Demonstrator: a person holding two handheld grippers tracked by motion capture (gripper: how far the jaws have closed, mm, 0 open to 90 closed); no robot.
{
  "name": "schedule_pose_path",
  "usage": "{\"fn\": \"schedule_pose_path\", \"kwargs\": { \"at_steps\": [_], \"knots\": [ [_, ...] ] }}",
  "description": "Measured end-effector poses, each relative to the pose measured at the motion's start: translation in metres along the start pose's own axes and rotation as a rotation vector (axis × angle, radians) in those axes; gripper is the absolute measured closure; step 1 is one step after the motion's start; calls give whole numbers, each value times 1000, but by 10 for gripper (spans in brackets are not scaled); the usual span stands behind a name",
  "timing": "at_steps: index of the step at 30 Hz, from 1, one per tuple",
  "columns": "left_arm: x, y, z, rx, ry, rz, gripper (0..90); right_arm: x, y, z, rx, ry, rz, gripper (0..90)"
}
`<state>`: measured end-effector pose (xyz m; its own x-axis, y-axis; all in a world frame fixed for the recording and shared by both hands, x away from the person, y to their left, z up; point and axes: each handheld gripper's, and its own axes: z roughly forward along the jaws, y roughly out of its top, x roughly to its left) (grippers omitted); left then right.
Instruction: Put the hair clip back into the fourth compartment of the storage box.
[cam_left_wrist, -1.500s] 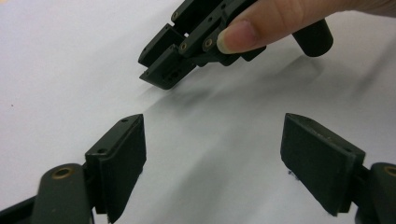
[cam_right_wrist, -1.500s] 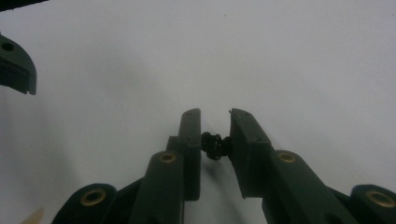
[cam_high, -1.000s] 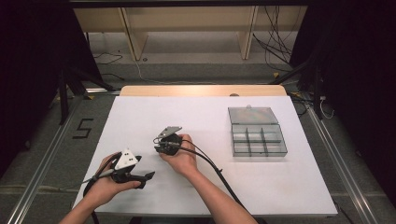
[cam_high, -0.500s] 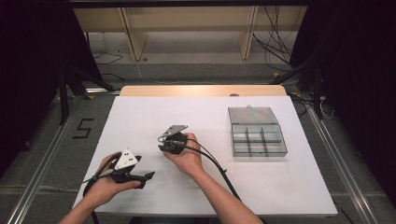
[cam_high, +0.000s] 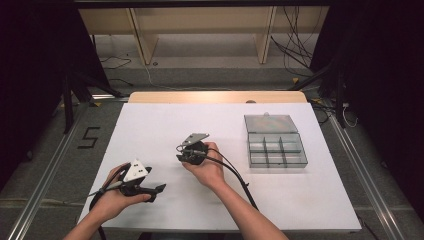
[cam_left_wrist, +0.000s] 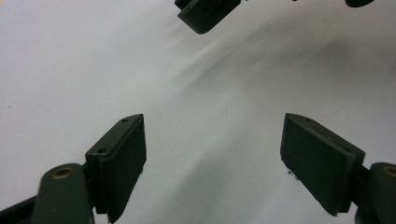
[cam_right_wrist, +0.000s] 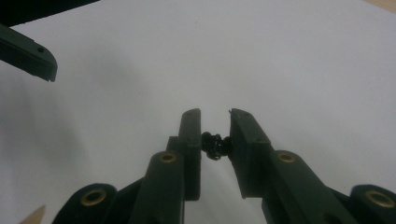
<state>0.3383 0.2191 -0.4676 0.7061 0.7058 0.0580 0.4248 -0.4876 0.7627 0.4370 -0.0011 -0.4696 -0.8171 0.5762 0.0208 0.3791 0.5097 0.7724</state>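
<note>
In the right gripper view my right gripper (cam_right_wrist: 215, 114) is shut on a small black part (cam_right_wrist: 215, 144), pinched low between its pads over the white table. In the high view that gripper (cam_high: 186, 150) sits near the table's middle, held by a hand. My left gripper (cam_left_wrist: 212, 119) stands wide open above bare white surface with nothing between its fingers. In the high view it (cam_high: 159, 189) is at the front left, pointing right toward the other gripper. Each gripper view catches a jaw tip of the other gripper at its top edge.
A clear compartment box (cam_high: 275, 142) with its lid folded back stands on the right of the white table (cam_high: 310, 200). A wooden strip (cam_high: 215, 96) runs along the far edge. Cables trail from both grippers toward the front.
My right gripper has drifted a little to the right with the small black part in it. The left gripper has stayed in place, open.
</note>
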Motion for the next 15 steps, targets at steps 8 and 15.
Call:
{"fn": "schedule_pose_path", "kwargs": {
  "at_steps": [8, 15],
  "knots": [
    [0, 0, 0, -5, 2, -5, 223, -2, -1, -7, -7, -3, -2, 753],
    [0, 0, 0, -3, 3, -5, 223, -5, -4, -13, -12, -6, 7, 753]
  ]
}}
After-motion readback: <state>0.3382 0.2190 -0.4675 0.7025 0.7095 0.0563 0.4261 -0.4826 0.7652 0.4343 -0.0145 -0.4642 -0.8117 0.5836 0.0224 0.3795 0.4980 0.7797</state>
